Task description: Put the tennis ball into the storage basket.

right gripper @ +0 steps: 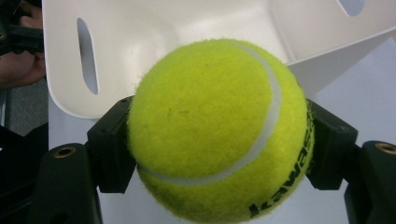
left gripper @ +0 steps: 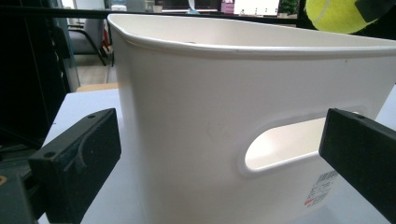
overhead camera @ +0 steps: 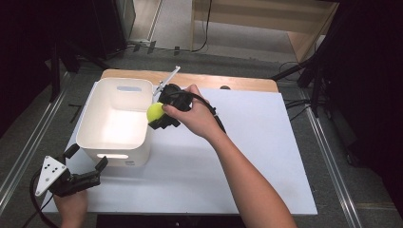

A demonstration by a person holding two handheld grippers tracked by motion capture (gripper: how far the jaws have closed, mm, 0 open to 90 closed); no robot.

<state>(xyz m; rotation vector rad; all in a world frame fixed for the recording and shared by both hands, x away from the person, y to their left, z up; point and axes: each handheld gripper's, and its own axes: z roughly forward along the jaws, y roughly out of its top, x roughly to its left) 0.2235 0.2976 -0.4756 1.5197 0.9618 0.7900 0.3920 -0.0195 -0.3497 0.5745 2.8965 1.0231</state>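
Tennis ball (overhead camera: 154,112) in right tool (overhead camera: 160,115)

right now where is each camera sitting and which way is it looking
High view: above the person's side, looking forward and down at the table; both forearms, left gripper, right gripper.
Left gripper view: on the left gripper, facing the white bin; open jaws.
Right gripper view: on the right gripper, facing the bin; jaws holding the tennis ball.
All share bin and ball.
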